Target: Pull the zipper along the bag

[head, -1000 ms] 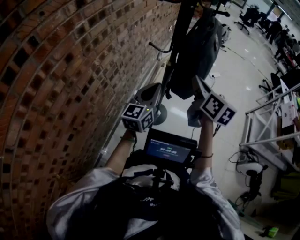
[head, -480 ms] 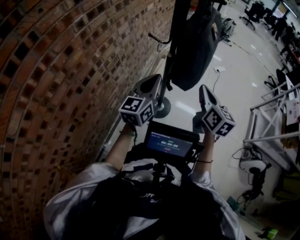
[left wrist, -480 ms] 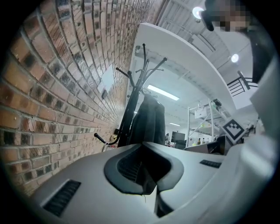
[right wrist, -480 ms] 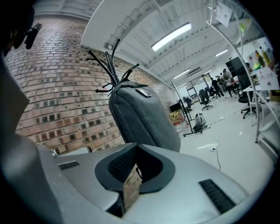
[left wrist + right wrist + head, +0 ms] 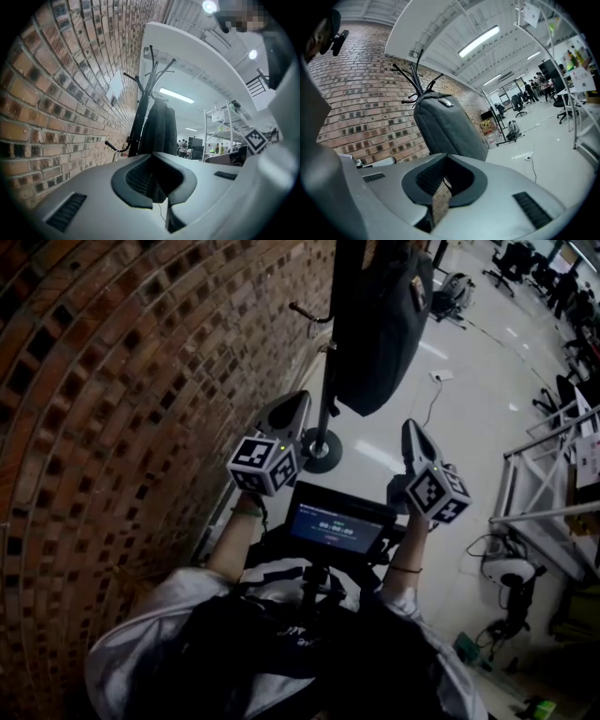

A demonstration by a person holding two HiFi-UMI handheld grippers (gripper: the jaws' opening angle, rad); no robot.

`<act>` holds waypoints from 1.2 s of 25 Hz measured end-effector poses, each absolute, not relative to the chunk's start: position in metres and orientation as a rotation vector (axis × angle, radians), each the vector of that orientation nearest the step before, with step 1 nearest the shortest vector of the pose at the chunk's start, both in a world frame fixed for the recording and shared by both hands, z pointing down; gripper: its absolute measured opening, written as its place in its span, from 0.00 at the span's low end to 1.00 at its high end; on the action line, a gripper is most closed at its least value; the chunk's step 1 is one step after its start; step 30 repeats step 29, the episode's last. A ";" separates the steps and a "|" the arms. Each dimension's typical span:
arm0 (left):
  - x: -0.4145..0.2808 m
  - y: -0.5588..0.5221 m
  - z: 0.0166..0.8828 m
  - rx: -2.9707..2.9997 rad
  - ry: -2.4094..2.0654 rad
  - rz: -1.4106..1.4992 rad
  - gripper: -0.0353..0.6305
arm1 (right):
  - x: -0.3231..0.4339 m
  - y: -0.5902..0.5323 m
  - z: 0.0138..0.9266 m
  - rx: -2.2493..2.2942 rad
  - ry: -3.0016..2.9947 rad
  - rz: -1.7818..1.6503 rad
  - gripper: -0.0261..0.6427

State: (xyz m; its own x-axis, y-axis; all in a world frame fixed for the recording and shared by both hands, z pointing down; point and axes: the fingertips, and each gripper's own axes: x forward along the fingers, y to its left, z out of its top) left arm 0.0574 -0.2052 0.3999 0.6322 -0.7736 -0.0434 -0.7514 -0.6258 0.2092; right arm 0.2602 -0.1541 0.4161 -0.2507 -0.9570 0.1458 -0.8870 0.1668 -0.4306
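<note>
A dark grey bag [image 5: 380, 324] hangs from a black coat stand [image 5: 336, 352] beside the brick wall, at the top of the head view. My left gripper [image 5: 286, 413] and right gripper [image 5: 417, 439] are held below it, both apart from the bag. The left gripper view has the bag [image 5: 159, 129] straight ahead at a distance, and the left gripper [image 5: 154, 161] has its jaws together with nothing in them. The right gripper view looks up at the bag [image 5: 445, 124]; the right gripper [image 5: 446, 165] is shut and empty. No zipper pull can be made out.
A brick wall [image 5: 122, 409] runs along the left. The stand's round base [image 5: 321, 451] sits on the glossy floor. A screen [image 5: 328, 521] is mounted at the person's chest. A metal rack [image 5: 544, 493] stands at the right, with office chairs [image 5: 511, 268] further back.
Both grippers have drawn back and down from the bag toward the person. The right gripper, close under the bag's bottom a second ago, now stands apart from it.
</note>
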 end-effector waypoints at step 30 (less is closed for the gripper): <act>0.062 -0.189 0.406 2.639 -1.280 -0.191 0.06 | 0.233 -0.150 0.414 -1.793 2.424 -0.593 0.05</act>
